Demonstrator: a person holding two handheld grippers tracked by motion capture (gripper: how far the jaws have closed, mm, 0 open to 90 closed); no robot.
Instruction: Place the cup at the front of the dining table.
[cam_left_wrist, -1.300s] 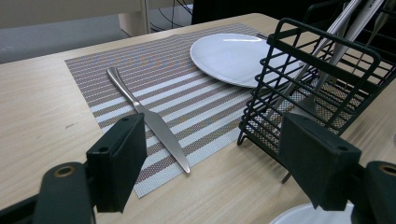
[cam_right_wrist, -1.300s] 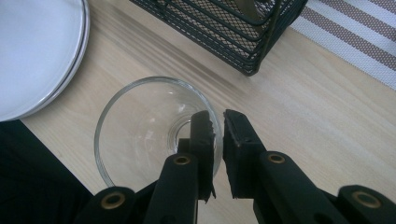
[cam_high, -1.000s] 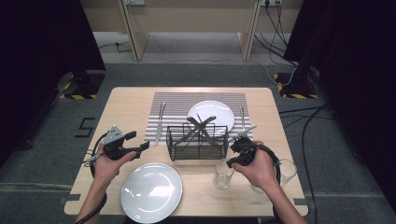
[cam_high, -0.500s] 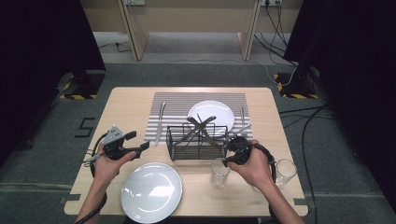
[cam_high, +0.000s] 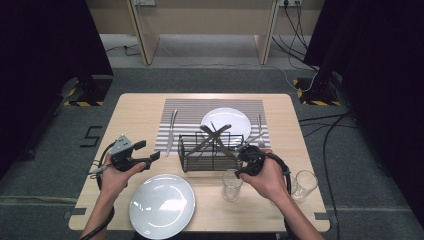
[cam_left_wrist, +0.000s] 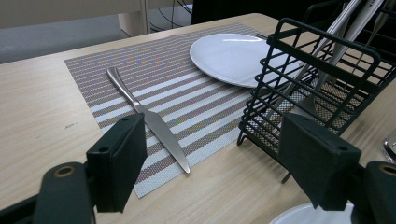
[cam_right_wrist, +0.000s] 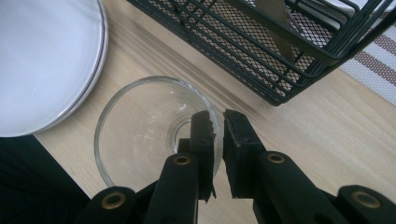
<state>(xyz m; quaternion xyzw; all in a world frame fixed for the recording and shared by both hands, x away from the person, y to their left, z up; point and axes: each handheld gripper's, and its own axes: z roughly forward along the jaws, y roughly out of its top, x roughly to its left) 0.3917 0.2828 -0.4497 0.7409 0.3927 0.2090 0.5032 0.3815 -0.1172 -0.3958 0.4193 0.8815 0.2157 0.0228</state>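
Right gripper view: thin rim pinch on a glass, slip risk

Right gripper view gives us the right gripper (cam_right_wrist: 218, 126) with its jaws clamped on the rim of the glass (cam_right_wrist: 140, 130), one jaw inside the wall, one outside. In the high view the glass (cam_high: 232, 185) sits at the near side of the tabletop (cam_high: 140, 107), just in front of the black wire caddy (cam_high: 207, 152) and right of the near white plate (cam_high: 161, 205). We judge the grip risky: smooth glass held at one spot on the rim could swing or slide out if tilted or moved fast. It could also knock the caddy or the plate edge, both close by. A second glass (cam_high: 305, 185) stands well apart to the right.

The left gripper (cam_high: 145, 152) hovers with jaws wide apart, nothing between them, over the tabletop left of the caddy; the knife (cam_left_wrist: 149, 121) lies on the striped mat (cam_left_wrist: 187, 93) ahead of it.

Against the earlier high view, the glass and right gripper have shifted slightly left and toward the caddy. We see the left gripper, plates, far plate (cam_high: 225, 120) and cutlery unchanged.
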